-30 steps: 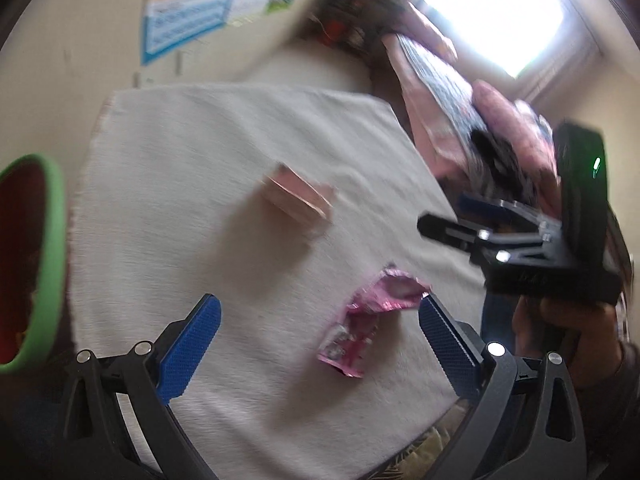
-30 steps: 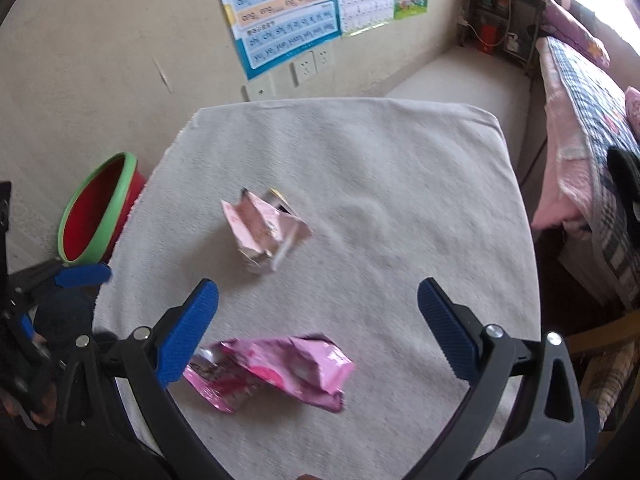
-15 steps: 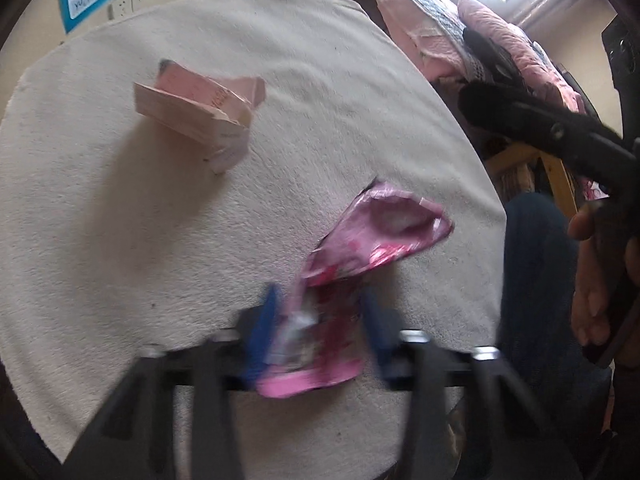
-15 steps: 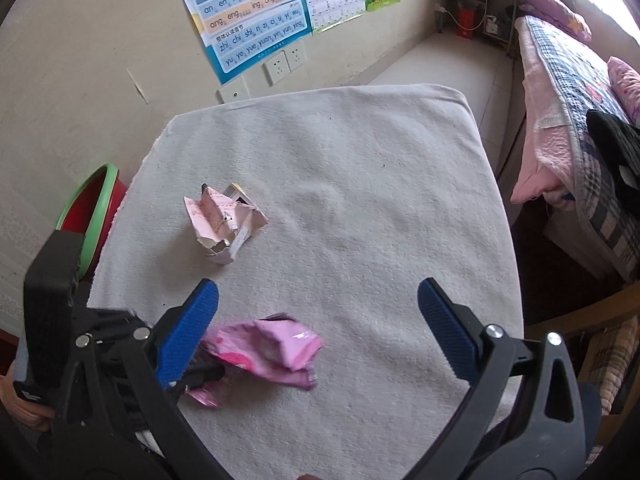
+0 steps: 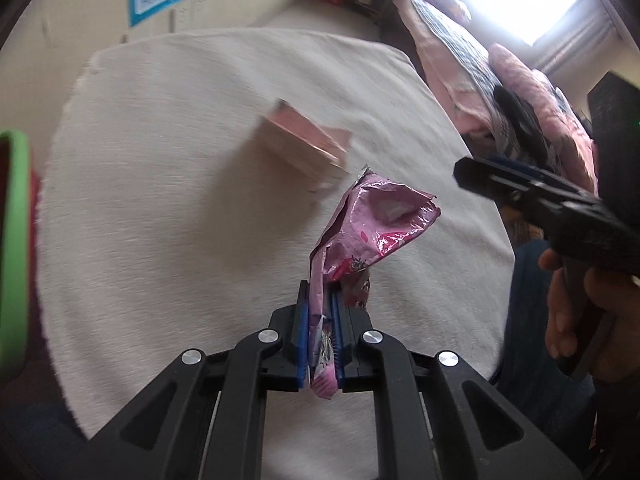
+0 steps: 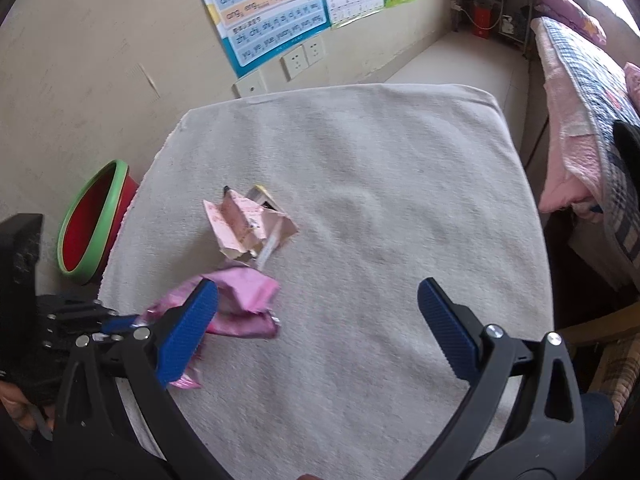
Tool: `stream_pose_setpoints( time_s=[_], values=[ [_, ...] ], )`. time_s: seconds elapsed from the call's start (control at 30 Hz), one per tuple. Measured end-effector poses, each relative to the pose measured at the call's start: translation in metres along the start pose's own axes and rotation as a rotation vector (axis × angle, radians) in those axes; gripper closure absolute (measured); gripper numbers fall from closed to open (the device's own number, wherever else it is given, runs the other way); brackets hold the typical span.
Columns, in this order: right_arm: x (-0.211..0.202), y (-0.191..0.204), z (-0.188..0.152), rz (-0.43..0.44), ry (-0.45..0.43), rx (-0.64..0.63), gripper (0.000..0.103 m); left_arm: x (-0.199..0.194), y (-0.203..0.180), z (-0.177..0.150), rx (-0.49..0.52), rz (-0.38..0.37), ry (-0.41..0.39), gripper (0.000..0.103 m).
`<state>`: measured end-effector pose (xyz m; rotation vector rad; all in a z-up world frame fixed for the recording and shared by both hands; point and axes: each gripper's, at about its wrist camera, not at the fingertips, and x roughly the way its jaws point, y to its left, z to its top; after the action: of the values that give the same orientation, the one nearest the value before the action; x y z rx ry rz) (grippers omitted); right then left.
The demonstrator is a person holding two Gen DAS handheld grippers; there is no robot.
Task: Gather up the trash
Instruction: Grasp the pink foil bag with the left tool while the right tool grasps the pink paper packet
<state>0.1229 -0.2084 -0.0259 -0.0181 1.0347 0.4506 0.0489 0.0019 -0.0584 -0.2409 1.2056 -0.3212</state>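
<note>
Between the blue pads of the left gripper [image 5: 320, 328] sits the lower end of a pink foil wrapper [image 5: 372, 232]. The jaws have just been closing and now pinch the wrapper, with foil showing above and below the pads. The free upper part of the wrapper stands up and fans open above the white cloth [image 5: 180, 200] that covers the table; whether its tail touches the cloth cannot be told.

Handling: the wrapper looks thin, light and crinkly. It should collapse under the pads and offer no stiffness, so the free end is likely to flap when carried. Glossy foil may slip; a grip across a folded, doubled section, as here, is judged the safest hold.

The second piece of trash, a crushed pink carton [image 6: 248, 224], lies near the middle of the cloth, just beyond the wrapper. It appears light, creased but stiffer than foil, and is best taken across a flattened edge.

The right gripper [image 6: 320, 332] is spread wide and holds nothing, hovering above the near part of the cloth.

Surroundings: a red bin with a green rim [image 6: 94, 220] stands on the floor beside the left edge of the table, well placed as the drop point. A bed [image 6: 580, 100] with pink bedding lies to the right. A wall chart [image 6: 264, 4] hangs behind. Nothing stands between the wrapper and the bin; the table edge is the only thing to clear.
</note>
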Motion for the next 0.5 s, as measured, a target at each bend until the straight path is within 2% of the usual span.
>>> stream_pose_setpoints(
  time_s=[0.3, 0.5],
  values=[
    [0.022, 0.036, 0.011, 0.036, 0.017, -0.052, 0.005, -0.041, 0.052, -0.007, -0.117, 0.07, -0.085, 0.096],
    [0.033, 0.052, 0.016, 0.033, 0.024, -0.095, 0.005, -0.051, 0.072, -0.005, -0.167, 0.101, -0.132, 0.096]
  ],
)
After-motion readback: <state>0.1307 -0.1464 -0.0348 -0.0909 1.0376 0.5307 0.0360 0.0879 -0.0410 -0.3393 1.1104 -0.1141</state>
